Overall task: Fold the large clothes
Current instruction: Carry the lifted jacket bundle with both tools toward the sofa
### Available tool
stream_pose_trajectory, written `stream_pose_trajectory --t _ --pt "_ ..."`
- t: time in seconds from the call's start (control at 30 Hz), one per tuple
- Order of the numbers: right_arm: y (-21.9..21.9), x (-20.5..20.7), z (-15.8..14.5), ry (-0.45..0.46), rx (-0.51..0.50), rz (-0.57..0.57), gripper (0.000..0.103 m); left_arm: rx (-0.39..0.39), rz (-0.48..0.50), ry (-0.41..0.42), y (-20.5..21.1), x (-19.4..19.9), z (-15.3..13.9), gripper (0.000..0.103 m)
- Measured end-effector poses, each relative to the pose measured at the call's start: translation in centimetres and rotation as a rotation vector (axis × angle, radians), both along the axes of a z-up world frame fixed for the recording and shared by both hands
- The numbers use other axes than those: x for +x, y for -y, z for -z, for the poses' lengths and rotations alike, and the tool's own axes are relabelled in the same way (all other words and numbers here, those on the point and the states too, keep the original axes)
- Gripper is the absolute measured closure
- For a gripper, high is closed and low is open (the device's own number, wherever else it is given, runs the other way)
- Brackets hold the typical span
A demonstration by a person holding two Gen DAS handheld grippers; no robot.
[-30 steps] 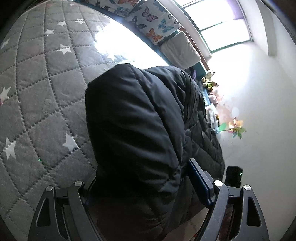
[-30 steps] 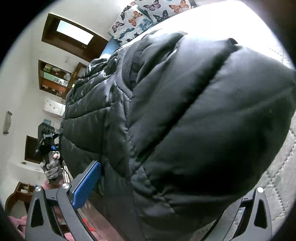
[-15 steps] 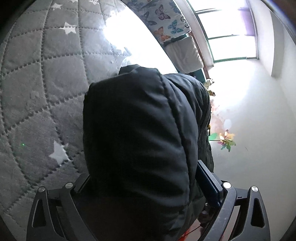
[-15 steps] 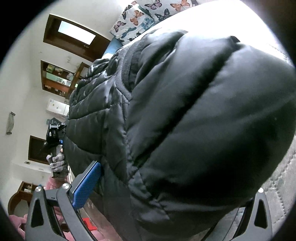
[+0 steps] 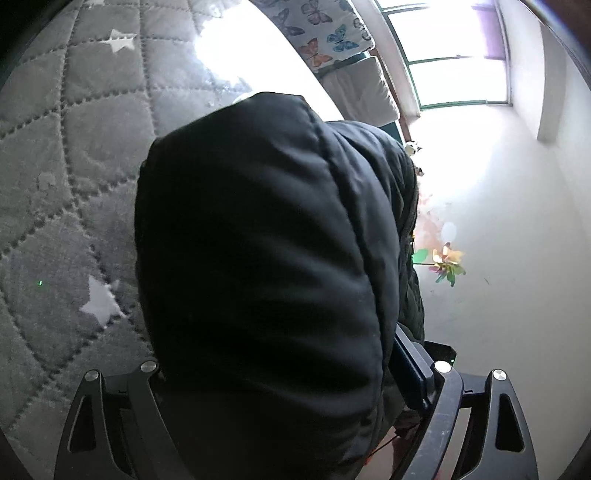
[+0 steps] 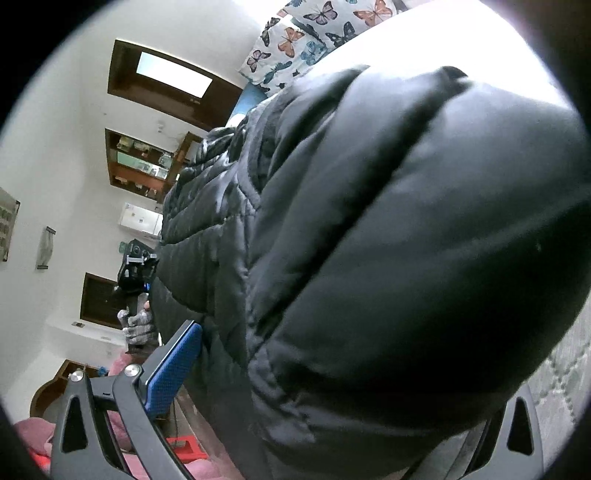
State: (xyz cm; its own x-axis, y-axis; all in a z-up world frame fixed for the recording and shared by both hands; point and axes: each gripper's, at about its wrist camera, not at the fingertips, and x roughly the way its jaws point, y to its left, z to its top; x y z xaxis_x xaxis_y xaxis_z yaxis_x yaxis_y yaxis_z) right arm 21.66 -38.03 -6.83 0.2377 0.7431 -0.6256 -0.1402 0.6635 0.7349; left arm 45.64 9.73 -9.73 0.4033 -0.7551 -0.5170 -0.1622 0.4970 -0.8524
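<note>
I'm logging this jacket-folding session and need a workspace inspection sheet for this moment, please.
Surface: grey quilted bedspread with white stars.
Job's things: black puffer jacket, a thick fold bulging between each claw's fingers.
Clutter: butterfly-print pillow at the bed's far end.
Grippers: left claw closing on the jacket; right claw has jacket filling its jaws, grip cannot be told.
Cables: nothing seen.
Surroundings: window, pinwheel, wall shelves.
</note>
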Motion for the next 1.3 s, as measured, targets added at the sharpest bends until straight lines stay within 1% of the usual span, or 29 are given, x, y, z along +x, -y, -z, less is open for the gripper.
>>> stream_pose_trajectory --t 0.07,0.1,0.13,0.17,0.2,0.23,0.27,0.33,0.37,0.43,0.53,0.63,0.8,0.9,0.93,0.97,1.0,1.03,1.07,1.1,1.13,1.17,1.2,1.23,1.27,1.3 --pt "-0.3 -0.1 -0.2 0.012 -0.019 0.003 0.0 0.008 -0.009 0.005 0.3 0.1 -0.3 0.018" --pt "-0.3 -0.2 -0.3 0.014 -0.023 0.006 0.001 0.013 -0.015 0.005 0.4 -0.1 -0.5 0.025" --pt "-0.3 -0.3 -0.5 0.022 -0.018 0.008 0.008 0.026 -0.026 0.011 0.5 -0.3 -1.0 0.03" --pt "-0.2 -0.6 -1.0 0.034 -0.008 0.023 0.019 0.043 -0.03 0.022 0.8 -0.4 -1.5 0.032" --pt "-0.1 -0.8 -1.4 0.045 -0.002 0.033 0.025 0.076 -0.029 0.038 1.2 -0.5 -2.6 0.036" --pt "-0.1 -0.9 -1.9 0.059 0.002 0.04 0.035 0.087 -0.03 0.044 1.4 -0.6 -3.2 0.037" --pt "-0.2 -1.2 -2.6 0.075 0.004 0.044 0.041 0.088 -0.028 0.052 1.7 -0.7 -3.9 0.041" --pt "-0.6 -1.8 -4.1 0.117 -0.018 0.046 0.045 0.092 -0.023 0.088 2.6 -0.8 -5.9 0.045" --pt "-0.8 -2.1 -5.1 0.142 -0.039 0.047 0.048 0.1 -0.019 0.107 3.1 -0.8 -6.8 0.046" --pt "-1.0 -2.5 -6.6 0.182 -0.054 0.047 0.05 0.123 -0.006 0.145 4.5 0.0 -8.7 0.048" --pt "-0.7 -3.2 -9.2 0.244 -0.094 0.052 0.052 0.12 0.027 0.18 6.8 2.1 -10.6 0.049" --pt "1.0 -3.9 -11.8 0.299 -0.133 0.079 0.053 0.112 0.067 0.209 10.5 4.8 -12.9 0.049" --pt "6.4 -5.0 -15.8 0.376 -0.204 0.169 0.054 0.062 0.135 0.269 17.0 9.6 -15.4 0.049" --pt "9.9 -5.4 -17.2 0.409 -0.255 0.212 0.054 0.046 0.185 0.296 21.8 12.8 -16.1 0.049" --pt "10.9 -5.4 -17.4 0.408 -0.271 0.23 0.054 0.057 0.199 0.301 23.0 13.6 -16.1 0.049" --pt "11.9 -5.3 -17.4 0.404 -0.293 0.238 0.054 0.062 0.206 0.294 24.5 14.7 -15.7 0.049" --pt "13.1 -5.3 -17.0 0.393 -0.308 0.271 0.053 0.059 0.209 0.284 25.4 14.9 -15.2 0.049" --pt "14.2 -5.0 -16.2 0.371 -0.33 0.294 0.053 0.071 0.225 0.267 26.9 15.9 -14.4 0.049" --pt "14.9 -4.8 -15.2 0.352 -0.346 0.305 0.051 0.092 0.234 0.249 27.9 15.2 -13.8 0.049" --pt "15.7 -4.7 -14.0 0.324 -0.352 0.324 0.05 0.105 0.233 0.229 28.7 15.6 -12.9 0.049" --pt "16.2 -4.4 -12.8 0.292 -0.363 0.337 0.049 0.133 0.243 0.195 29.8 16.3 -11.4 0.048" --pt "16.7 -4.1 -11.0 0.25 -0.366 0.341 0.044 0.181 0.243 0.154 30.7 17.0 -10.0 0.044" --pt "17.4 -3.7 -8.8 0.183 -0.366 0.366 0.042 0.208 0.228 0.135 31.0 16.8 -9.3 0.038" --pt "18.0 -3.5 -7.0 0.133 -0.378 0.392 0.039 0.227 0.21 0.116 31.1 17.2 -8.1 0.036" --pt "19.0 -3.5 -5.2 0.088 -0.377 0.41 0.031 0.22 0.206 0.104 30.8 17.5 -7.2 0.03" --pt "20.3 -3.8 -3.6 0.048 -0.311 0.448 0.026 0.175 0.195 0.074 30.3 18.0 -6.0 0.026"
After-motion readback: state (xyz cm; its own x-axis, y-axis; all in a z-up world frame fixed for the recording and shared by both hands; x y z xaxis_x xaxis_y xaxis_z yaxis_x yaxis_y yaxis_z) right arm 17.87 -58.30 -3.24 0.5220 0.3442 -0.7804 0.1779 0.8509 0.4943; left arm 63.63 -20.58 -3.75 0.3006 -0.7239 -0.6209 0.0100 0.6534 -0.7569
